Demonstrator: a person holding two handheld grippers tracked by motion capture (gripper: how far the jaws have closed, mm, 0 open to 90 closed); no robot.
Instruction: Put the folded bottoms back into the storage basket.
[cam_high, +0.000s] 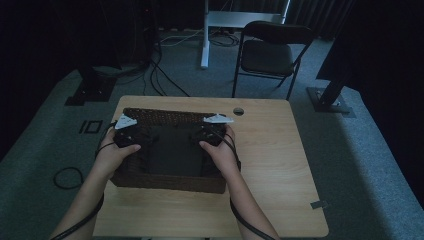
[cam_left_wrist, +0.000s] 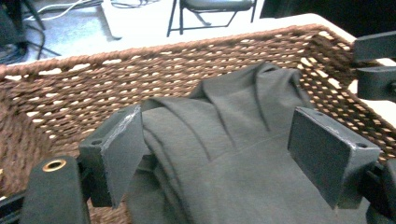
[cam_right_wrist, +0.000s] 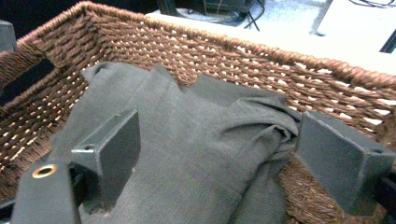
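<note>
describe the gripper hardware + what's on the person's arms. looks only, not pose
Left gripper and right gripper: black bodies, each topped by a pale grey three-cornered plate. In the gripper views the jaws carry flat, dark grey rectangular pads with scuffed edges and small screw holes; a brass-coloured eyelet sits on the left gripper's black mount. A black cable trails beside each forearm. Forearms bare, no sleeves visible.

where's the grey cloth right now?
The grey cloth lies inside the brown wicker basket at the table's centre-left in the high view, between the left gripper and right gripper, whose open jaws straddle its bunched ends.
</note>
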